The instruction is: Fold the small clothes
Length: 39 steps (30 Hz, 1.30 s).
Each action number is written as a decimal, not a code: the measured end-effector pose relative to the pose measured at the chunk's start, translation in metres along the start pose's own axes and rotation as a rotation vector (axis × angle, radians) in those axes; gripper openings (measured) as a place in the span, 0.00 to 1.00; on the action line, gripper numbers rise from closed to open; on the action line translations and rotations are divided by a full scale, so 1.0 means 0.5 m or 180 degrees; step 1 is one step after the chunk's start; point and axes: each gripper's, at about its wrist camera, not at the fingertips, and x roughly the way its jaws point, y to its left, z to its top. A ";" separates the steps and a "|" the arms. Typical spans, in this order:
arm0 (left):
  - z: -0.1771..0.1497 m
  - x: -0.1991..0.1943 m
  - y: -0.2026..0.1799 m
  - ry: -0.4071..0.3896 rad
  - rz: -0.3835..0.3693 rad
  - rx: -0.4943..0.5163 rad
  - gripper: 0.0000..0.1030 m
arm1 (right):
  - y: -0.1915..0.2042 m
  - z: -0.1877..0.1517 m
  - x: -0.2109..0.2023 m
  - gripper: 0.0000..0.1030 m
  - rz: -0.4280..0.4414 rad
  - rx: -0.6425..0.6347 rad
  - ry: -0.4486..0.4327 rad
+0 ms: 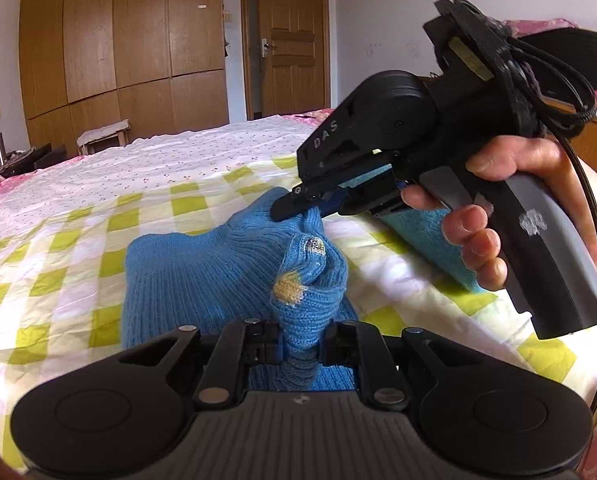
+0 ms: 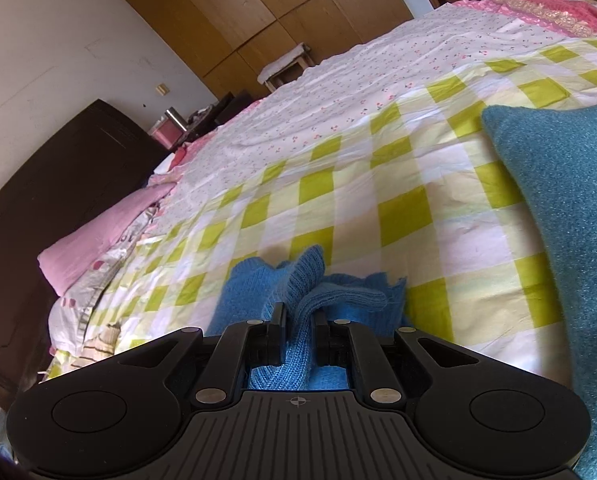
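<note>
Blue knitwear fills the near foreground of both wrist views: a small ribbed sweater (image 1: pixel 202 280) lies on the bed (image 1: pixel 78 264), bunched where it is gripped. Nearest the left camera, the left claw (image 1: pixel 300 350) is closed down on a gathered fold of the knit, the fabric squeezed between its pads; a yellow and a silvery motif show on the bunch just above. The right claw (image 2: pixel 298 338) is likewise narrowed onto a rolled ridge of the same sweater, with the knit running straight through its jaws. A little farther off in the left view, that right claw's tip pinches the cloth from above, with a person's hand (image 1: pixel 494 216) wrapped around its handle. Two pinches on one garment suggest that an edge is meant to be carried over as one line, so the fold lands straight rather than skewed. Beside it, well to the right, lies a teal towel (image 2: pixel 570 208), flat on the green-checked sheet (image 2: pixel 338 184). Beyond that the floral cover stretches to a wooden wardrobe (image 1: pixel 118 40) and a door (image 1: pixel 290 36).
</note>
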 end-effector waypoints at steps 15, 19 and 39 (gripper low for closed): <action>-0.031 0.024 -0.041 0.0237 0.0013 0.0344 0.20 | -0.039 -0.015 0.009 0.17 -0.0226 0.0147 0.0137; -0.035 0.026 -0.048 0.0245 0.0014 0.0394 0.21 | -0.030 -0.008 -0.020 0.21 -0.0251 0.0174 -0.0008; -0.066 -0.010 -0.066 0.0256 -0.0070 0.0710 0.21 | -0.010 -0.099 -0.013 0.25 -0.0478 -0.0016 0.0402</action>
